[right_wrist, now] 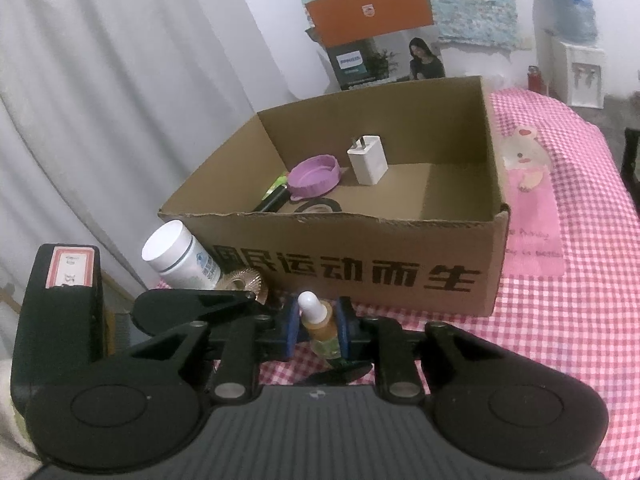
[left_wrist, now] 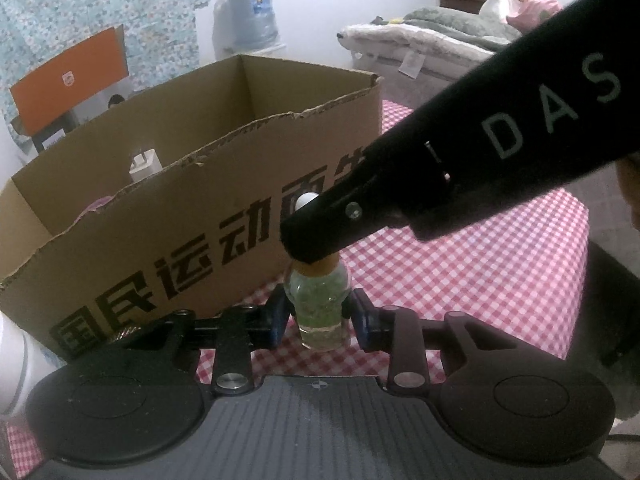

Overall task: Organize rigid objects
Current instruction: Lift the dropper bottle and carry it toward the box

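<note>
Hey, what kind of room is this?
Probably a lived-in bedroom at home: a bed with blankets, a water dispenser, and a checkered tablecloth under a cardboard box.

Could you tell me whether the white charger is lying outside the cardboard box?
No, the white charger stands inside the cardboard box, beside the purple lid.

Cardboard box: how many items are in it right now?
4 visible in the cardboard box: white charger plug, purple lid beside it, black tape roll and a dark pen-like item near the front wall, which may hide more.
</note>
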